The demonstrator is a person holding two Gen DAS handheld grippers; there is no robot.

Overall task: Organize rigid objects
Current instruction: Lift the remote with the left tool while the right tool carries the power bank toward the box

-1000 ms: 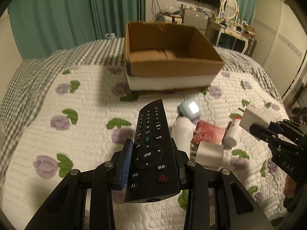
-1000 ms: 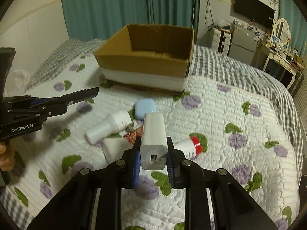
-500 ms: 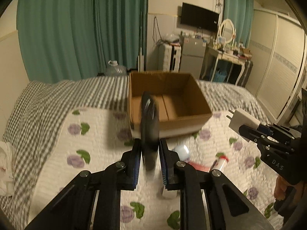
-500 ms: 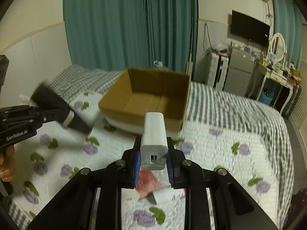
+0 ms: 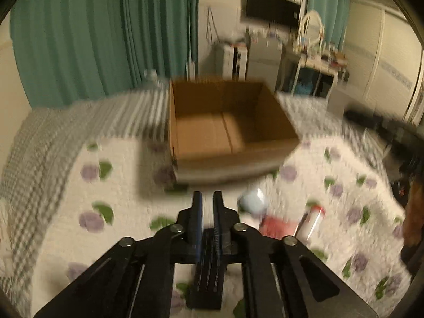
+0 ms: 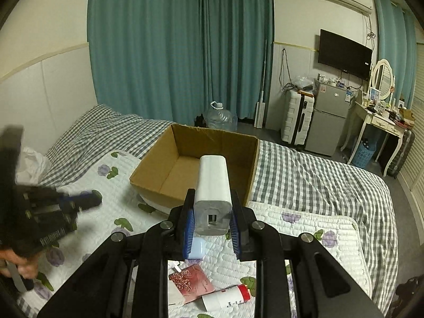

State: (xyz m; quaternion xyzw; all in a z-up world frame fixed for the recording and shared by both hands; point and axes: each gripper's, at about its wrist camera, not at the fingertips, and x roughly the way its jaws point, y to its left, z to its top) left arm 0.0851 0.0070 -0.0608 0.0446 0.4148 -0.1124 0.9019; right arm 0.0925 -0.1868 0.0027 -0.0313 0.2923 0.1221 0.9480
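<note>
An open brown cardboard box stands on the quilted bed, and its inside looks bare. My left gripper is nearly shut; a black remote shows below its fingers, slipped low and blurred. It also shows blurred at the left of the right wrist view. My right gripper is shut on a white power bank, held above the bed in front of the box.
On the quilt lie a pale blue case, a red packet and a white tube with a red cap. A fridge, suitcase and dressing table stand beyond the bed.
Both grippers have risen and tilted toward the box. The remote, upright between the left fingers half a second ago, now sits low behind them. The left view is motion-blurred.
</note>
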